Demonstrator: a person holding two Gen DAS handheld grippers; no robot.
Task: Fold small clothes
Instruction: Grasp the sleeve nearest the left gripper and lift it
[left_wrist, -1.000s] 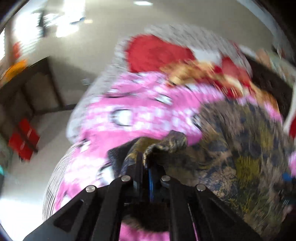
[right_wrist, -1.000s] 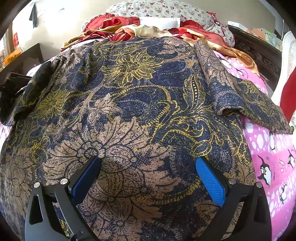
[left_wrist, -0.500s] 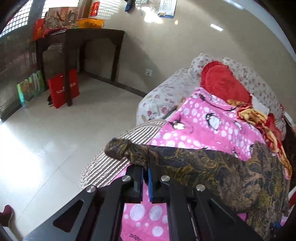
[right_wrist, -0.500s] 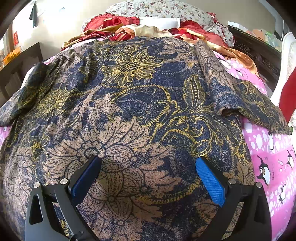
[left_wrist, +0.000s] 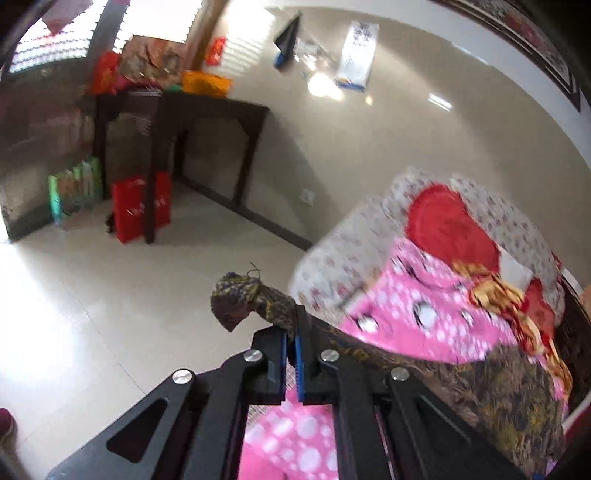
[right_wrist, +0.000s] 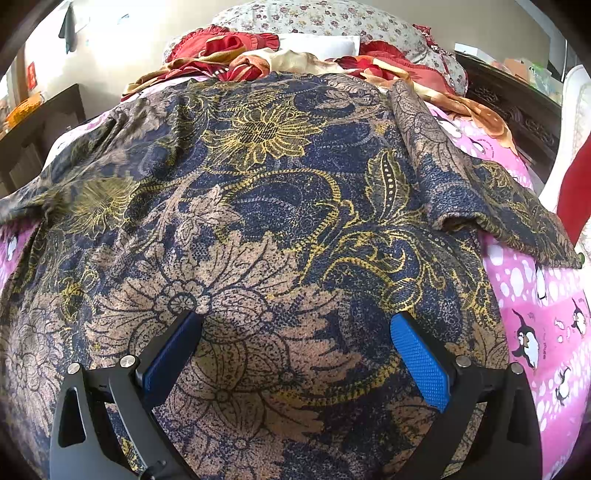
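Note:
A navy, tan and yellow floral shirt (right_wrist: 280, 206) lies spread over a pink penguin-print blanket (right_wrist: 539, 306) on a bed. My right gripper (right_wrist: 295, 332) is open, its blue pads resting on the lower part of the shirt, holding nothing. My left gripper (left_wrist: 290, 332) is shut on the end of the shirt's left sleeve (left_wrist: 255, 299) and holds it pulled out taut past the bed's edge, over the floor. The rest of the shirt (left_wrist: 491, 391) trails back to the right in the left wrist view. The right sleeve (right_wrist: 480, 199) lies flat on the blanket.
Crumpled red and orange clothes (right_wrist: 258, 55) and a floral pillow (right_wrist: 321, 18) lie at the head of the bed. A dark wooden table (left_wrist: 177, 110) with a red bag (left_wrist: 140, 206) under it stands across the tiled floor (left_wrist: 74, 314). A dark headboard (right_wrist: 517, 107) is at the right.
My left gripper has pulled the left sleeve outward and upward, away from the shirt's body, stretching it flat. The right gripper has stayed still and open.

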